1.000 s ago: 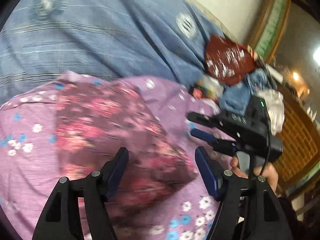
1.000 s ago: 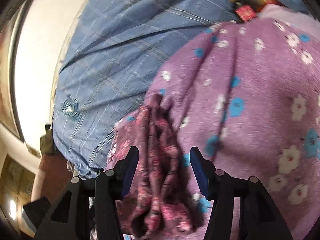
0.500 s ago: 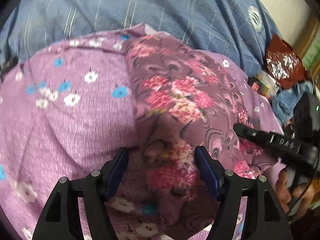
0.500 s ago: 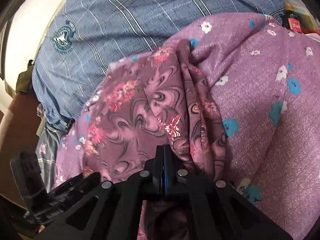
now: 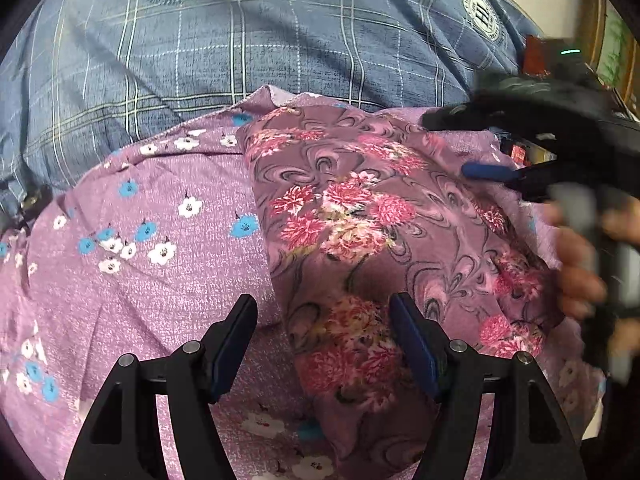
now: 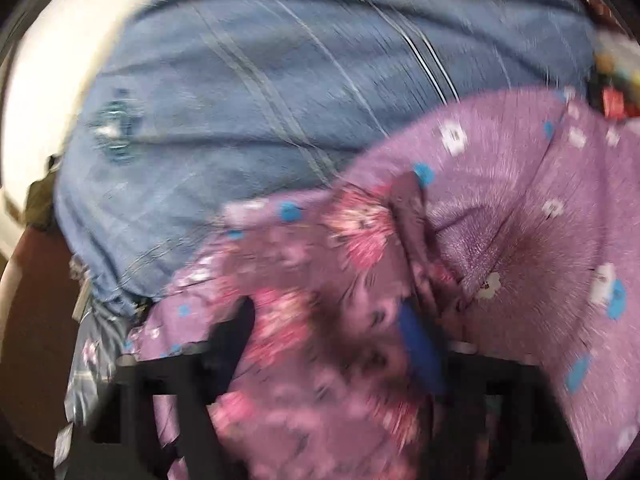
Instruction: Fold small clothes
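A dark mauve garment (image 5: 360, 220) with pink-red flowers lies folded on a lilac cloth (image 5: 160, 240) printed with white and blue flowers. My left gripper (image 5: 322, 308) hovers open just over the garment's near left edge, with nothing pinched. My right gripper (image 5: 460, 144) comes in from the right, held by a hand (image 5: 576, 264), and its jaws are opening. The right wrist view is blurred: the right gripper (image 6: 326, 320) stands wide over the garment (image 6: 304, 320), whose fabric lies loose beneath the fingers, beside the lilac cloth (image 6: 520, 200).
A blue plaid sheet (image 5: 280, 40) covers the bed behind the cloths and also fills the top of the right wrist view (image 6: 280, 80). Small red packets (image 5: 520, 152) lie at the far right. A white wall (image 6: 40, 80) and brown floor (image 6: 32, 340) border the bed's left side.
The right gripper, shut on a fold of the garment half a second ago, has opened and swung sideways. The left gripper has sunk closer to the garment, which now lies flatter.
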`<state>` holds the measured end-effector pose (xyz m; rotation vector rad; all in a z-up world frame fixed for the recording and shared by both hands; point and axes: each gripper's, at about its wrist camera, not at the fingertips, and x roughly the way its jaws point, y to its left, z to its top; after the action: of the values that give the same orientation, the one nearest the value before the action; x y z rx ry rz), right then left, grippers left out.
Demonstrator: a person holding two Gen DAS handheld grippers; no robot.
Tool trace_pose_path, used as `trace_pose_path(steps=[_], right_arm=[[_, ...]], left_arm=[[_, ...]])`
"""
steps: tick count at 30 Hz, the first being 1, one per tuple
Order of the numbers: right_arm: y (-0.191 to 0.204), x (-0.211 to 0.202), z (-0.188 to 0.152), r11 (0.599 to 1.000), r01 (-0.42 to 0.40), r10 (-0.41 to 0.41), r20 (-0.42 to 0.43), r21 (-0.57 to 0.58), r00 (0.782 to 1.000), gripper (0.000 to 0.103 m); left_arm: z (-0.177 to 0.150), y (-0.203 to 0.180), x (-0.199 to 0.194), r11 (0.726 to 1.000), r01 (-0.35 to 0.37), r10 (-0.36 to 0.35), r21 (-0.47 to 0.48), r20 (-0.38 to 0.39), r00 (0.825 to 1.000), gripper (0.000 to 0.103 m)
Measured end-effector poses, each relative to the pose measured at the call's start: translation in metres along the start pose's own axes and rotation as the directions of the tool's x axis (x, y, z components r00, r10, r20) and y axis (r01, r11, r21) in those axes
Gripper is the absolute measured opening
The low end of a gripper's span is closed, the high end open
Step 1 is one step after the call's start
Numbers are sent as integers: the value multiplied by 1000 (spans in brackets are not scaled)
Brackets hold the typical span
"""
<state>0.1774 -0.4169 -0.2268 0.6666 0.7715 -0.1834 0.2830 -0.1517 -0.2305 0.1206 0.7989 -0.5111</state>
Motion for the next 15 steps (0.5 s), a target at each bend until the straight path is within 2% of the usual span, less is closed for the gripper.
trace_pose_path(steps=[2,3,4,5,6,9,11,15], right_arm=[[-27,29,2,990,129,-125,-86,50,988,75],[-34,31,3,992,94,-87,-89,84,992,75],[-36,22,5,992,69,-63,-62,108,996,65],[-35,15,9,992,63,-56,-64,113,996,49],[-32,7,12,994,39,-34,-43,105,998,44],[-17,-16,20,998,-17,15,50,55,999,37],[-4,-17,22,998,-66,65,53,17,996,35],[29,9,20,996,-24,26,11,-92,1000,35]], left_arm=[[2,-3,1,1000,-9,9,16,4,1000,70],[2,-4,1,1000,-10,10,20,5,1000,70],[3,-5,1,1000,-16,16,22,6,1000,70],[4,-4,2,1000,-16,16,20,7,1000,70],[4,-4,2,1000,-11,11,15,8,1000,70],[4,-2,5,1000,-6,6,-1,0,1000,70],[3,-3,4,1000,-9,9,-1,1,1000,70],[2,-3,8,1000,-13,13,-11,-11,1000,75]])
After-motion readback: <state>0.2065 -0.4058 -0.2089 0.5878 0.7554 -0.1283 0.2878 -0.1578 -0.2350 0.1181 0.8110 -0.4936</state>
